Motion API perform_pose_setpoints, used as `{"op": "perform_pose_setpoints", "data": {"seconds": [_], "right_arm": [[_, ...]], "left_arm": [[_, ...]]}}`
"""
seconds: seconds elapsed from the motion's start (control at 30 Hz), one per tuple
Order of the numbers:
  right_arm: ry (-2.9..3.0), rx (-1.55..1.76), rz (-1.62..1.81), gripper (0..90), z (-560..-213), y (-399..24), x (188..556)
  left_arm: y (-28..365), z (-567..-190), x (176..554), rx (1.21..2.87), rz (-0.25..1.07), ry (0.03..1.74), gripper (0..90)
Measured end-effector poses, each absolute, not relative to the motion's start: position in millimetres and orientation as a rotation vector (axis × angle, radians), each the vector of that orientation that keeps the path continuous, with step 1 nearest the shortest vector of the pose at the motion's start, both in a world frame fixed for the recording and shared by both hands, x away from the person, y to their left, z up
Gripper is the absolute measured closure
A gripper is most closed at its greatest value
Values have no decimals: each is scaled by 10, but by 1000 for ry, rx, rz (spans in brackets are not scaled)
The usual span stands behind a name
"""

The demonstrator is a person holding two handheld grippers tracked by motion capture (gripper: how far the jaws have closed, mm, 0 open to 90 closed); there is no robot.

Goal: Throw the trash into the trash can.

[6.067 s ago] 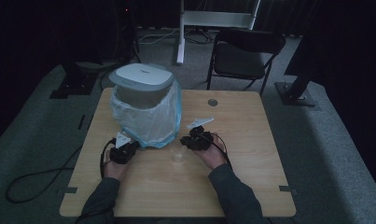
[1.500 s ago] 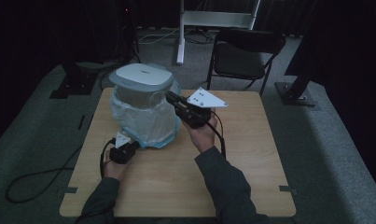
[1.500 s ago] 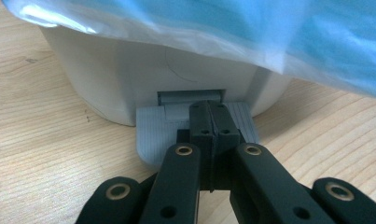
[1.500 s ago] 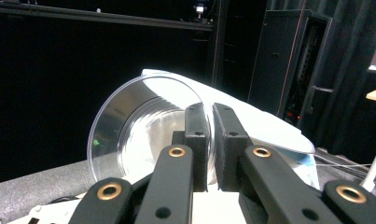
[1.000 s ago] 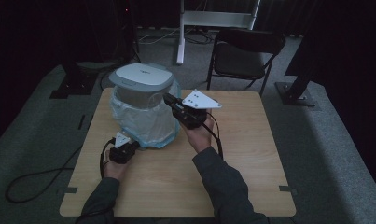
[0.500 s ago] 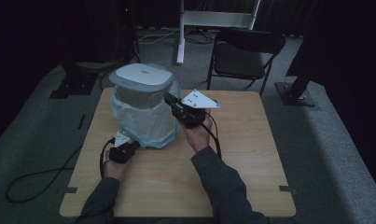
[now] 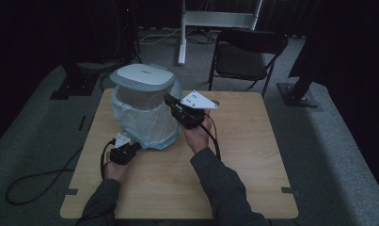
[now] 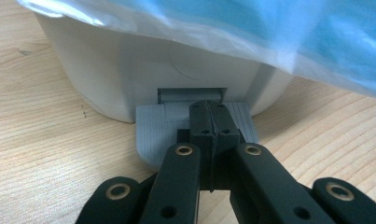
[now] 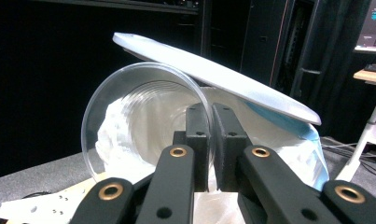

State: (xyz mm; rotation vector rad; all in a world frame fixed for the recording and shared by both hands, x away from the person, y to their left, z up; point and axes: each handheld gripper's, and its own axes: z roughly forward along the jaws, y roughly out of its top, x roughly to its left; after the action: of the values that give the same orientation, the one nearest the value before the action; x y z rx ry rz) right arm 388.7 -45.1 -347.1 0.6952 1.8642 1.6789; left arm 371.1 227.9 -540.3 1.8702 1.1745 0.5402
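The right gripper (image 9: 210,140) is clenched on the rim of a clear plastic cup (image 9: 143,112), its two black jaws pinching the thin wall between them. The cup lies tipped on its side, mouth toward the camera, held up at the opening of the pedal bin (image 7: 145,110), just under the raised grey lid (image 9: 213,74). In the high view this gripper (image 7: 170,101) hangs at the bin's right flank, above the table's (image 7: 253,155) far half. The bin stands near the far left corner of the table, lined with a blue-and-white plastic bag (image 7: 152,125) that drapes over its sides. The left gripper (image 8: 212,123) is closed tight with nothing between its jaws, their tips resting on the grey foot pedal (image 8: 153,133) at the bin's base. In the high view it (image 7: 130,149) sits low on the tabletop at the bin's near side.
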Motion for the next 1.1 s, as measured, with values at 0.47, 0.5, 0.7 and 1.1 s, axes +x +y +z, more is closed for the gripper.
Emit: {"op": "perform_pose_setpoints", "data": {"seconds": [0.47, 0.5, 0.7, 1.1], "right_arm": [[1871, 742, 1673, 860, -3481, -403, 3962], [1872, 741, 1672, 861, -3481, -396, 3969], [1872, 766, 1668, 861, -3482, -356, 4009], [1878, 789, 1669, 860, -3479, -298, 4066]], "left_arm": [[2277, -5402, 3711, 1877, 543, 1173, 900], [2278, -5402, 3711, 1876, 543, 1173, 900], [2274, -5401, 3709, 1876, 546, 1174, 900], [2273, -5401, 3707, 1876, 548, 1173, 900]]}}
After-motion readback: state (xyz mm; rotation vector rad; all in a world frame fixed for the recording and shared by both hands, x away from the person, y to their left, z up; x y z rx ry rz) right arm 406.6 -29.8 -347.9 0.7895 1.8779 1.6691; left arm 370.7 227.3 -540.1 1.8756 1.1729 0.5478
